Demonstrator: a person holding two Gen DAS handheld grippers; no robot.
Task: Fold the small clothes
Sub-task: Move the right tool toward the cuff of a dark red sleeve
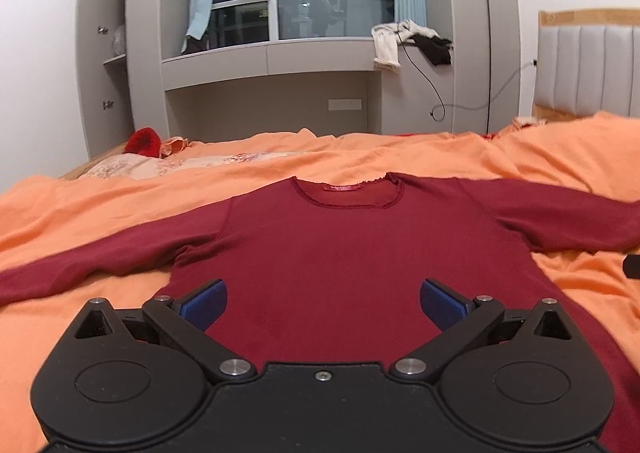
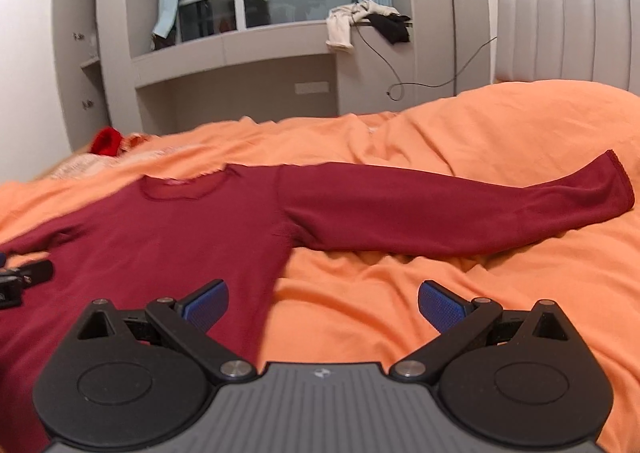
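On the bed, over the orange duvet (image 1: 400,157), the dark red long-sleeved top (image 1: 340,245) is laid flat on its back with the neckline (image 1: 348,193) away from me and both sleeves out to the sides, which I reckon is just the starting layout so each side can be folded inward.

Going left to right: the left sleeve (image 1: 92,265) runs off towards the frame edge in my left view, so its cuff is cut off there. My left claw (image 1: 323,303) hangs over the lower middle of the body, jaws spread wide, holding nothing (the blue pads (image 1: 206,305) look clear of the cloth, though I can't swear to the height). My right claw (image 2: 323,303) is also wide apart and empty, straddling the right side seam, one pad over red cloth and the other over duvet. That looks like a setup for taking the edge or the sleeve.

The right sleeve (image 2: 460,209) lies out full, cuff (image 2: 618,183) visible. The hem is hidden under both claw bodies, and the right view is a bit blurred on its left side.
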